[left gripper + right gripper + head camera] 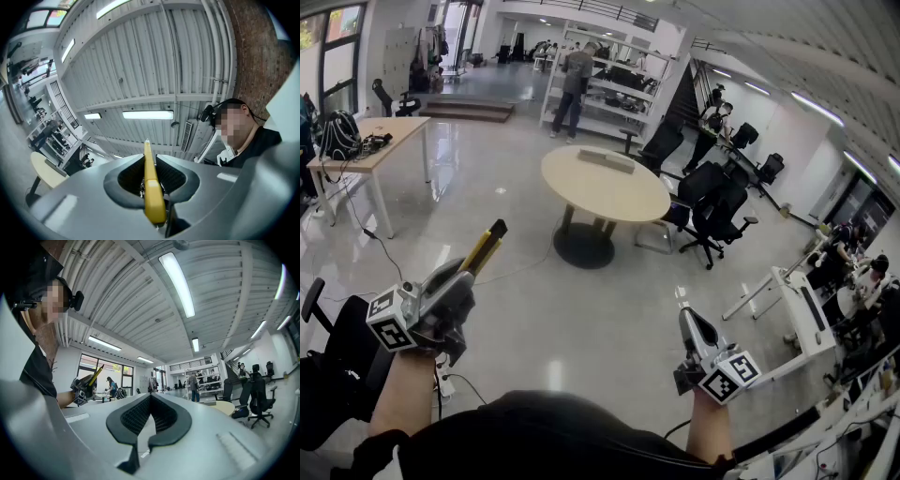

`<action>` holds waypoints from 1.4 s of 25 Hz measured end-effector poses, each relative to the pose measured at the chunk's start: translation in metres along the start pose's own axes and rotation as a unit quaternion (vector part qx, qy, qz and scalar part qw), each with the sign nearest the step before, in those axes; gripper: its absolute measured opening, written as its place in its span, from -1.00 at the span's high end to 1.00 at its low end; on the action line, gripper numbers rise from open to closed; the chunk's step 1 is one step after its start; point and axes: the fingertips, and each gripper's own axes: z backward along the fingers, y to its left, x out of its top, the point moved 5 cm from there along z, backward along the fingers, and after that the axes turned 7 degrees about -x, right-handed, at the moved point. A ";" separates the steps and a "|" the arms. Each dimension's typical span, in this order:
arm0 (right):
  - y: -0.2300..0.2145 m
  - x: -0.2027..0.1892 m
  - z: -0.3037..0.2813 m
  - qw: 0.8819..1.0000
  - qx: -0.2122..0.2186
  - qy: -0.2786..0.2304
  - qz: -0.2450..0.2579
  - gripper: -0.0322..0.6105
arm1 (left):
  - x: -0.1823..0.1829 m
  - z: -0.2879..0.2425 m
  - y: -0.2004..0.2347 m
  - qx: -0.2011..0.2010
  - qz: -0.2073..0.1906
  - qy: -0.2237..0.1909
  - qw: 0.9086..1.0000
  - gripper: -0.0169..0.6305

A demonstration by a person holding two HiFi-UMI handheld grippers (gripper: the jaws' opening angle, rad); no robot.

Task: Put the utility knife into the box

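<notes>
Left hand-held gripper (149, 160) tight around utility knife (153, 194)

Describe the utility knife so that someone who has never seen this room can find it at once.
From the round beige table mid-floor, come toward the camera to the left gripper at lower left. The utility knife is clamped in its jaws, slanting upward: a slim yellow-and-black bar, while the right gripper holds nothing.

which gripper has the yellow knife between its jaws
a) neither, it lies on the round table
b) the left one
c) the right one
b: the utility knife is clamped between the jaws of the left gripper, while the right gripper is shut with nothing in it.
</notes>
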 end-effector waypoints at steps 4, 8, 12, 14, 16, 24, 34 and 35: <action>0.000 -0.003 -0.002 1.000 0.002 0.002 -0.003 0.86 | -0.002 0.001 -0.001 -0.001 0.000 -0.001 1.000 0.72; 0.000 -0.003 -0.006 1.000 0.004 0.006 -0.002 0.86 | -0.002 0.002 0.001 0.000 0.000 -0.003 1.000 0.72; 0.002 -0.003 -0.016 1.000 0.011 0.016 -0.008 0.86 | 0.001 0.005 0.009 0.001 0.004 -0.007 1.000 0.73; 0.005 -0.004 -0.023 1.000 0.010 0.015 -0.004 0.86 | 0.004 0.008 0.016 0.001 0.007 -0.009 1.000 0.73; 0.009 -0.004 -0.031 1.000 0.007 0.014 0.000 0.85 | 0.008 0.011 0.023 0.001 0.010 -0.010 1.000 0.73; 0.039 -0.001 -0.071 1.000 -0.002 0.006 0.004 0.85 | 0.043 0.041 0.045 0.000 0.011 -0.006 1.000 0.73; 0.097 -0.008 -0.127 1.000 -0.017 0.009 0.008 0.85 | 0.090 0.105 0.086 0.003 0.027 -0.008 1.000 0.72; 0.102 -0.009 -0.130 1.000 -0.019 0.012 0.006 0.85 | 0.091 0.108 0.090 0.003 0.032 -0.006 0.999 0.73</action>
